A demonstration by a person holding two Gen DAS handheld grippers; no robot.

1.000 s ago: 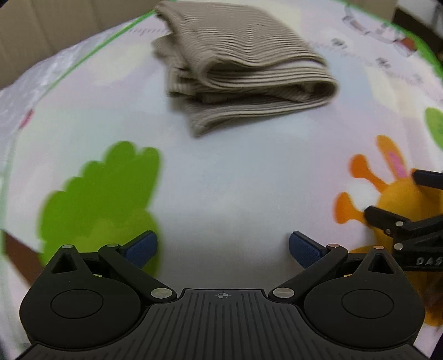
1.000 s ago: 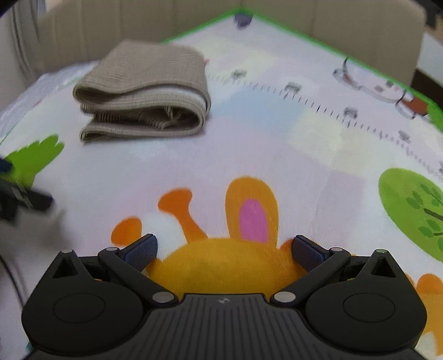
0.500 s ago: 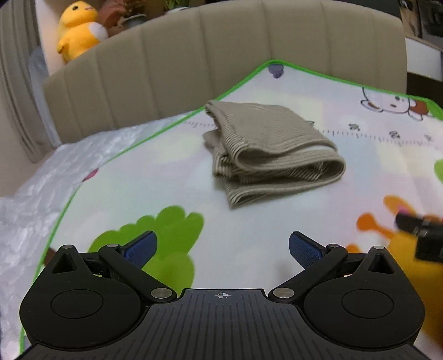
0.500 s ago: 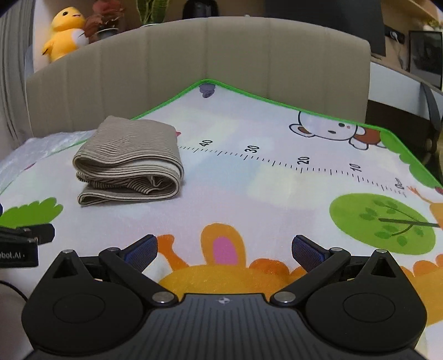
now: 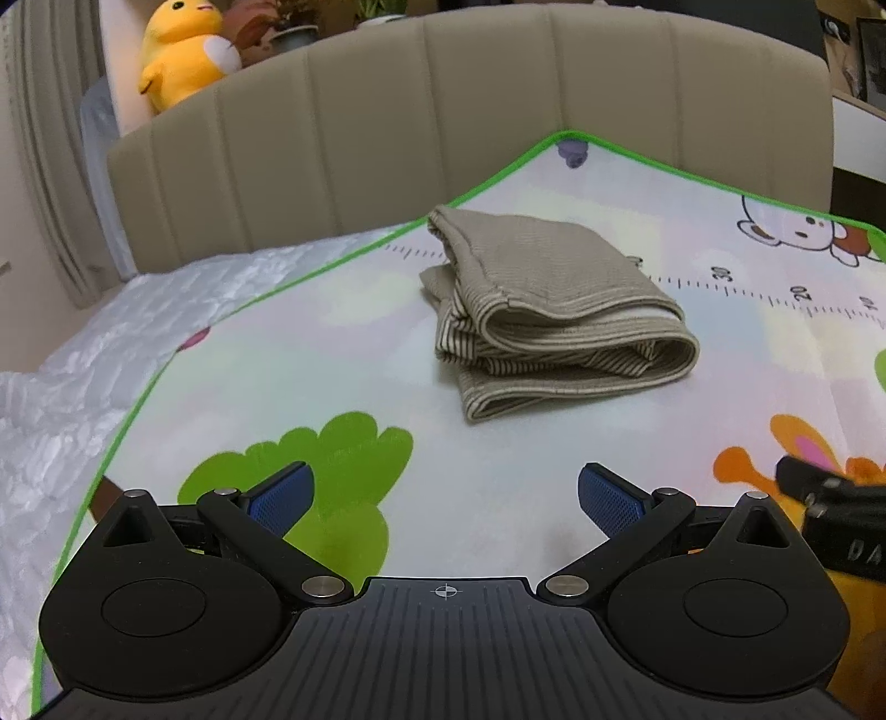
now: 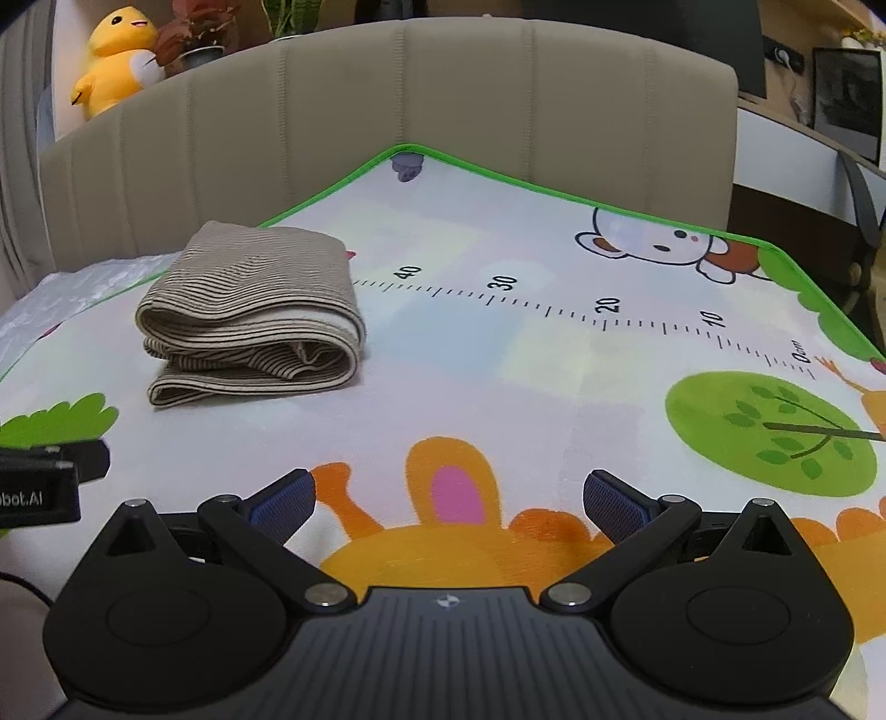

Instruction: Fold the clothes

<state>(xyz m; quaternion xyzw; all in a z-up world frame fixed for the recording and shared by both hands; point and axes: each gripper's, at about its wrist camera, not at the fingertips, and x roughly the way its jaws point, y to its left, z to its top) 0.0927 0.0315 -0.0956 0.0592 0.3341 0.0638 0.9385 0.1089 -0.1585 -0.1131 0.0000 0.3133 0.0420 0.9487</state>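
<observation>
Blue pads (image 5: 279, 494) of the left gripper (image 5: 443, 493) spread wide, pinching nothing, above a green tree print. Right gripper (image 6: 449, 498) likewise splayed and empty, over an orange cartoon animal. Farther out, well apart from both, a folded beige striped garment (image 5: 554, 310) lying on the cartoon play mat (image 6: 498, 354) near its far corner. Beyond that, a beige padded headboard (image 6: 387, 111) and a yellow plush duck (image 5: 177, 50).

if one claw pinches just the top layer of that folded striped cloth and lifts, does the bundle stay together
Probably not. The folded striped cloth is soft ribbed knit in loose, unfastened layers, so the top flap would likely peel up and the rest sag or unfold. It looks light and floppy, unlikely to roll. Pushed across the play mat, it would probably bunch rather than slide.
</observation>
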